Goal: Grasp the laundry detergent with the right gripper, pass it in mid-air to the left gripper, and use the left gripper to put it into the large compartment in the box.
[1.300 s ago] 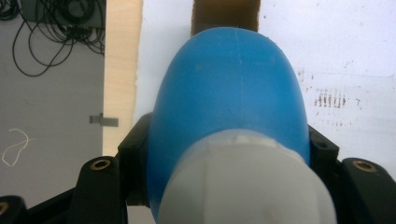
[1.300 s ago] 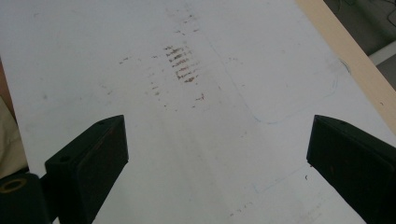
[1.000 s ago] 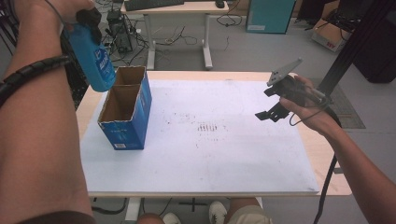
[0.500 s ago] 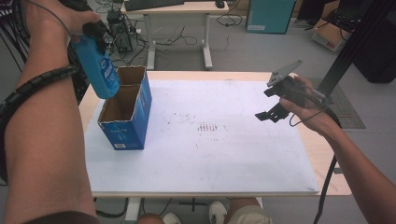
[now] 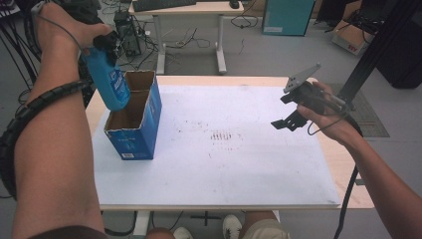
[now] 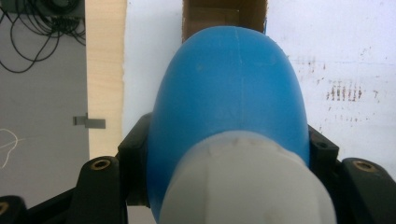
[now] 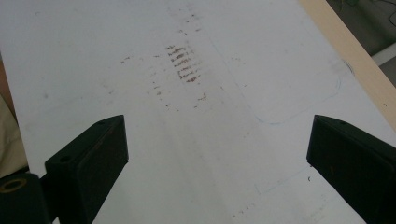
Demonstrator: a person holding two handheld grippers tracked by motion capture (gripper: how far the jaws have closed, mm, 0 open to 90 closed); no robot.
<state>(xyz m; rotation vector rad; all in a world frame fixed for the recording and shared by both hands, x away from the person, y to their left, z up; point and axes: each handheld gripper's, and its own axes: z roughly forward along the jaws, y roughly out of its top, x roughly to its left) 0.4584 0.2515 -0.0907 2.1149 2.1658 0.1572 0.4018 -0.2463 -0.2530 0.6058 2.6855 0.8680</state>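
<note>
Jaws of the left gripper clamp the blue bottle near its top; in the left gripper view both black jaws press the bottle's sides just below the grey cap. Bottle hangs cap-up, tilted a bit, its lower end over the open top of the blue cardboard box, at the box's left rim; from the high view I cannot tell whether it touches the rim or is already inside. In the left gripper view the bottle covers most of the box opening, with brown inner walls visible past it.

Box stands upright on the white mat at the left side of the tabletop, flaps open, near the far-left corner of the mat.

Right gripper is held above the right side of the mat, well apart from box and bottle, jaws wide with nothing between them. The right gripper view looks down between the two spread jaws at the mat, with a patch of brown smudges on it. Same smudges sit mid-mat in the high view. Person's left forearm comes in along the left edge, wrapped by a coiled cable.
</note>
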